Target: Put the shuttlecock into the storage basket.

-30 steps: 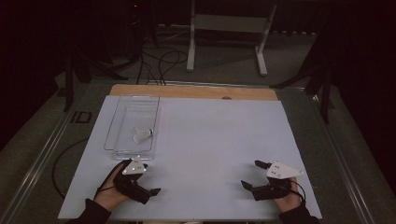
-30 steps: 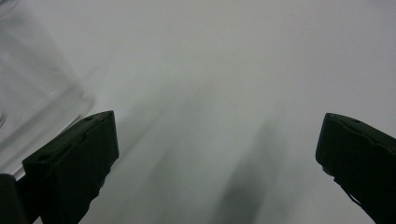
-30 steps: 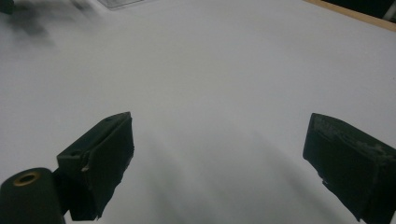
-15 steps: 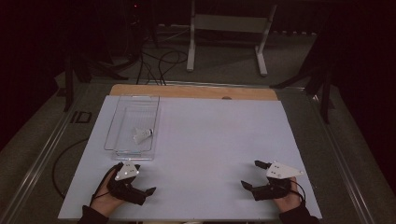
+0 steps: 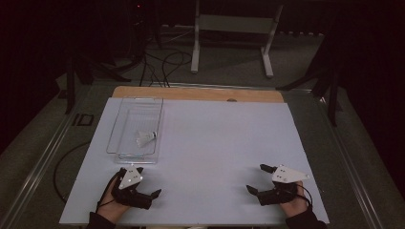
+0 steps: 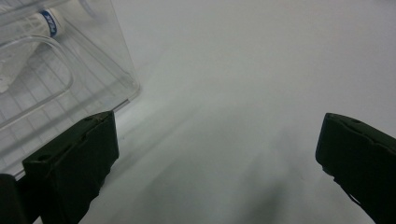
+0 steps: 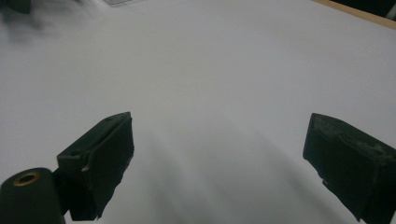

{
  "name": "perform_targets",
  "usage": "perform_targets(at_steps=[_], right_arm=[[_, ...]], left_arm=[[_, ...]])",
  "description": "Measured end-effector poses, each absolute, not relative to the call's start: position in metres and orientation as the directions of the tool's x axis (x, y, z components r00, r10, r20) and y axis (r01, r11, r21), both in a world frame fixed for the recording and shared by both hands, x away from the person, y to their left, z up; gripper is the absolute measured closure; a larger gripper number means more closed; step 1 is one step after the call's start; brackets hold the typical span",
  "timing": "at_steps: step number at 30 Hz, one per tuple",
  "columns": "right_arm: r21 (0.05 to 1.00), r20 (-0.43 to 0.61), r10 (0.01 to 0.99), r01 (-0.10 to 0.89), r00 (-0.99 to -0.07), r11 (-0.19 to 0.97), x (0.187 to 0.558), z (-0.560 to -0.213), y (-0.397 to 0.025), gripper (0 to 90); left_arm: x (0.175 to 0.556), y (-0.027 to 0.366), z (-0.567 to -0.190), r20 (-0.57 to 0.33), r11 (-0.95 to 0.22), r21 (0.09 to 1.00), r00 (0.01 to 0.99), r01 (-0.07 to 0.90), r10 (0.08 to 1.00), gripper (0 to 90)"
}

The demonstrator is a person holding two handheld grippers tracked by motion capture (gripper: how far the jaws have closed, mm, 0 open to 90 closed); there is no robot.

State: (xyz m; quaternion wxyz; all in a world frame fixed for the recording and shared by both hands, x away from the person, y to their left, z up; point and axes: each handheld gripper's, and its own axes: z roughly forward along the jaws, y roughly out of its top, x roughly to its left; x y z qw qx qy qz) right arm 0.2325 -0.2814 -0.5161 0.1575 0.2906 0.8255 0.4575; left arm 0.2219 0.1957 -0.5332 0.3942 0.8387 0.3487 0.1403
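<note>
A clear plastic tray (image 5: 125,125) stands at the left of the white table top (image 5: 215,138), with a white shuttlecock (image 5: 144,138) lying in it. My left gripper (image 5: 142,182) is open just in front of the tray's near end, held in a hand. In the left gripper view its jaws (image 6: 215,158) stand wide apart over bare table. The tray's corner (image 6: 93,70) lies beside the left jaw, and the shuttlecock's blue-banded cork (image 6: 44,22) shows through the wall. My right gripper (image 5: 258,179) is open at the near right, with nothing between its jaws (image 7: 219,154).
A wooden strip (image 5: 200,93) borders the table's far edge and also shows as a wooden strip (image 7: 355,14) in the right gripper view. Cables (image 5: 162,59) and a white stand (image 5: 234,28) sit on the dark floor beyond. A black cable (image 5: 59,167) loops off the table's left side.
My left gripper has shifted slightly left and toward the near edge. The right gripper has stayed in place.
</note>
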Motion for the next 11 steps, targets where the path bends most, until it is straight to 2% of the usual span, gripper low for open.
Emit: perform_targets(at_steps=[11], right_arm=[[0.846, 0.008, 0.624, 0.338, -0.781, 0.411, 0.2331, -0.517, -0.2818, 8.6]], left_arm=[[0.2219, 0.1925, -0.5374, -0.053, -0.439, 0.756, 0.714, 0.486, 0.698, 0.0]])
